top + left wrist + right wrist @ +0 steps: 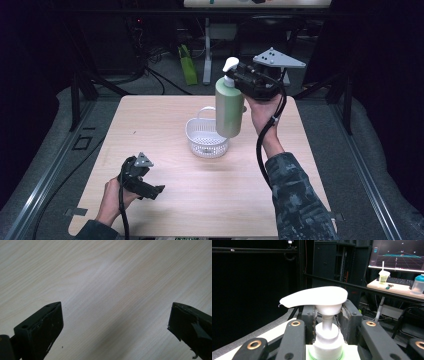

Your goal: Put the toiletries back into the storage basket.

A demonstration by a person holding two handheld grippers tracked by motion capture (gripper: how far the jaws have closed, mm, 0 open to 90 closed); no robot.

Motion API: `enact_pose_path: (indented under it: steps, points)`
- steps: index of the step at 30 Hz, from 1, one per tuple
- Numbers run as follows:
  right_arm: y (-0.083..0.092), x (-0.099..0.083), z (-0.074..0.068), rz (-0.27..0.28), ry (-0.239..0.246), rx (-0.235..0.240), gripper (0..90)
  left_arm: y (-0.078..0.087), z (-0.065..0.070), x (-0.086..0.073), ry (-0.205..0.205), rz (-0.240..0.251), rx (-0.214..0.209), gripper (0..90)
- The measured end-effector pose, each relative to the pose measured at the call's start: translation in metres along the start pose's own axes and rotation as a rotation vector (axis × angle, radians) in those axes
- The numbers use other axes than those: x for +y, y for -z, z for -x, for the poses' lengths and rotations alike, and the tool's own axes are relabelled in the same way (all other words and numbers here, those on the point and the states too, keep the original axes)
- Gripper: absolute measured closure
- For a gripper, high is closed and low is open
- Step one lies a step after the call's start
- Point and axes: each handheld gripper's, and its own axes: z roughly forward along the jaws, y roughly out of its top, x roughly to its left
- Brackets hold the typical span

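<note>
Above the desk (165,190) | my right gripper (248,80) pinches the green pump bottle (229,110) at its neck, long axis upright, hanging over the white basket's (206,137) right rim | left gripper (150,190) spread, idle, farther off.

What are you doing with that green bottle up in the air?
A person's right gripper is clamped near the top of a green plastic bottle with a white pump, holding it in the air above a small white plastic basket on the pale wooden table. The left gripper rests low, jaws open, holding nothing.
</note>
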Motion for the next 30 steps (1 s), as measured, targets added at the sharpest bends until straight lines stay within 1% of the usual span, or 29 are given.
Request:
enact_pose_path:
  steps: [8,12,17,30]
  points:
    - [-0.008,-0.002,-0.002,-0.007,0.007,0.001,68.1,0.000,0.000,0.000,0.005,0.001,0.000,0.0]
    - [-0.012,-0.003,-0.003,-0.006,0.001,0.004,68.2,0.000,0.001,0.000,0.005,0.002,0.000,0.0]
    - [-0.019,-0.002,-0.008,-0.014,0.017,0.010,68.1,0.000,0.000,0.000,0.001,0.001,-0.001,0.0]
    - [-0.030,-0.001,-0.013,-0.017,0.012,0.018,68.2,0.000,0.001,0.000,-0.001,0.000,-0.006,0.0]
